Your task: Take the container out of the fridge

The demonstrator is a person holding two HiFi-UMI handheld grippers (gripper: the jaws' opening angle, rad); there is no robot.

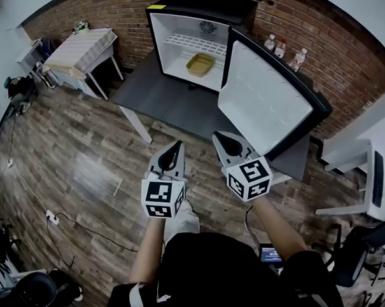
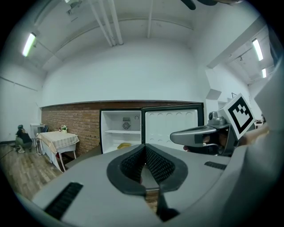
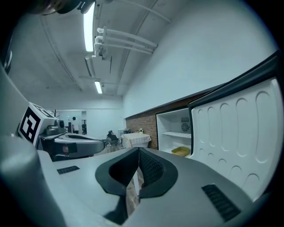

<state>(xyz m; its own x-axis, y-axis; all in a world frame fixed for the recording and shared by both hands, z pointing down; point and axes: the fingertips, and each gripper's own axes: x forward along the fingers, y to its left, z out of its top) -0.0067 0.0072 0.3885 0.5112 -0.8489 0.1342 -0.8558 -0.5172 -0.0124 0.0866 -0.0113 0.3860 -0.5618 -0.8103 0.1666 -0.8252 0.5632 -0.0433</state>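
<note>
yellow container is waiting inside the fridge; left gripper and right gripper, both pressed together, should be opening before entering.

- Ceiling strip lights give bright, even, cool light; a tube glares overhead in the right gripper view.
- The floor carries a pale sheen; shadows are soft.
- All views bulge fisheye, with black corners.
- The fridge interior reads bright white.

Dark table bears fridge; bottles too, seemingly.
</note>
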